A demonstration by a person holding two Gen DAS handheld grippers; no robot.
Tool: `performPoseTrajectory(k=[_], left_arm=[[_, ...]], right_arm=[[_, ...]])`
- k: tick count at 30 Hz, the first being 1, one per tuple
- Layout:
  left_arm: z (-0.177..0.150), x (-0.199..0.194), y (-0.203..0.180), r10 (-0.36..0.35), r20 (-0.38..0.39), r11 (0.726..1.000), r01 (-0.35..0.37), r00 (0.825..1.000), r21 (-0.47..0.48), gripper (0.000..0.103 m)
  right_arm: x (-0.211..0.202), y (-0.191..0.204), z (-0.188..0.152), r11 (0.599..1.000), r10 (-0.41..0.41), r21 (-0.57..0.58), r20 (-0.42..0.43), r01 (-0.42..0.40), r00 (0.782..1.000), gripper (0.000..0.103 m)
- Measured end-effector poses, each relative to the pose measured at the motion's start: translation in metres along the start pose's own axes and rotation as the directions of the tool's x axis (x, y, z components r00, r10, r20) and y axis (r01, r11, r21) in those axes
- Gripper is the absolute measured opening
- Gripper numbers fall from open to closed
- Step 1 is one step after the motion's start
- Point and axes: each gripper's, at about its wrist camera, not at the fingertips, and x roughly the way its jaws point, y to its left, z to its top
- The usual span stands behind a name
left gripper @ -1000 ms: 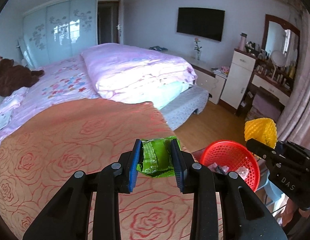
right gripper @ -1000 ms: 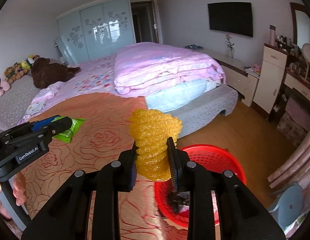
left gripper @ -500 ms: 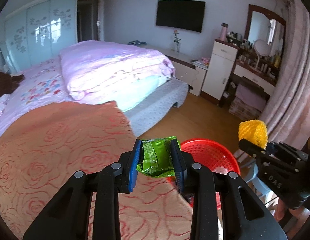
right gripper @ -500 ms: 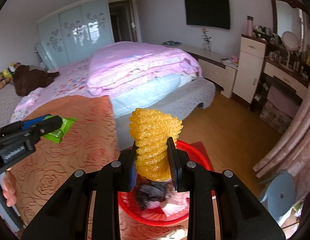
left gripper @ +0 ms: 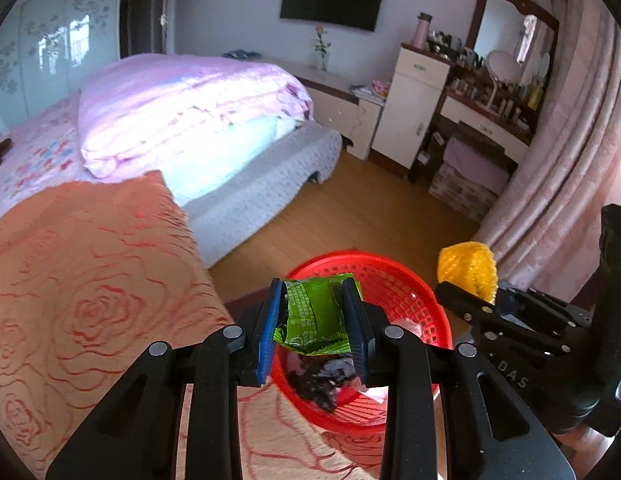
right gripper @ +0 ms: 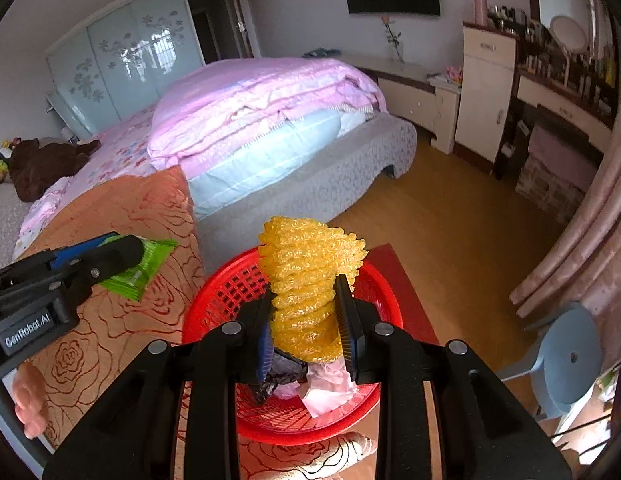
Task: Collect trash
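Observation:
My left gripper (left gripper: pixel 314 320) is shut on a crumpled green wrapper (left gripper: pixel 312 318) and holds it above the near rim of a red mesh basket (left gripper: pixel 394 284). My right gripper (right gripper: pixel 308 320) is shut on a yellow foam net (right gripper: pixel 310 272) and holds it over the same basket (right gripper: pixel 226 296). The basket holds dark and pink scraps (right gripper: pixel 306 376). In the left wrist view the right gripper (left gripper: pixel 462 292) with the yellow net (left gripper: pixel 466 266) is at the basket's right. In the right wrist view the left gripper (right gripper: pixel 138 248) with the wrapper (right gripper: pixel 138 270) is at the left.
An orange rose-patterned cover (left gripper: pixel 82 288) lies left of the basket. A bed with a pink quilt (left gripper: pixel 182 104) is behind it. Wooden floor (left gripper: pixel 350 216), a dresser (left gripper: pixel 478 120), pink curtains (left gripper: pixel 566 160) and a blue stool (right gripper: pixel 566 356) are to the right.
Both grippers have moved right and forward, from over the orange cover to above the red basket. Each still holds its piece of trash.

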Motion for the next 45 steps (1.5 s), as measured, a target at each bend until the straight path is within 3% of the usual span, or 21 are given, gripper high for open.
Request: performPoseTrajectory(k=[6,10,14,20,25,28,30,35,40,45], left_arm=[[-0.003,0.026,-0.004,-0.049,-0.066,0.999,0.048,0.997,-0.015,0.031],[-0.006,0.035,-0.004,-0.059,-0.086,0.998,0.058,0.995,-0.015,0.04],[-0.009,0.035,-0.002,-0.059,-0.075,0.998,0.058,0.995,-0.019,0.056],[-0.008,0.025,0.005,-0.038,-0.053,0.999,0.036,0.998,-0.031,0.066],[-0.007,0.014,0.011,-0.003,-0.023,0.999,0.003,1.0,-0.035,0.068],[-0.006,0.009,0.014,0.01,-0.007,0.999,-0.011,1.0,-0.036,0.068],[-0.006,0.005,0.014,0.018,0.005,0.999,-0.017,1.0,-0.036,0.068],[-0.004,-0.002,0.016,0.034,0.027,0.999,-0.033,0.999,-0.042,0.07],[-0.004,-0.009,0.013,0.054,0.043,0.998,-0.052,0.998,-0.034,0.072],[-0.006,-0.017,0.013,0.08,0.063,0.997,-0.078,0.995,-0.027,0.075]], right_arm=[[0.012,-0.01,-0.004,1.0,-0.019,0.018,-0.025,0.02,1.0,0.027],[0.018,-0.013,-0.006,0.999,-0.026,0.023,-0.038,0.027,0.999,0.027],[0.024,-0.014,-0.008,0.999,-0.031,0.023,-0.052,0.032,0.998,0.027],[0.034,-0.009,-0.012,1.0,-0.024,0.005,-0.072,0.024,0.997,0.027],[0.044,-0.004,-0.017,1.0,-0.012,-0.01,-0.089,0.011,0.996,0.028],[0.05,-0.002,-0.02,1.0,-0.005,-0.012,-0.094,0.004,0.996,0.039],[0.051,-0.002,-0.021,1.0,-0.003,-0.004,-0.088,0.002,0.996,0.054],[0.049,0.002,-0.021,1.0,0.005,-0.007,-0.058,-0.006,0.998,0.067],[0.046,0.0,-0.022,1.0,-0.013,0.002,-0.047,0.013,0.999,0.072],[0.042,-0.006,-0.024,0.998,-0.055,0.036,-0.02,0.056,0.998,0.088]])
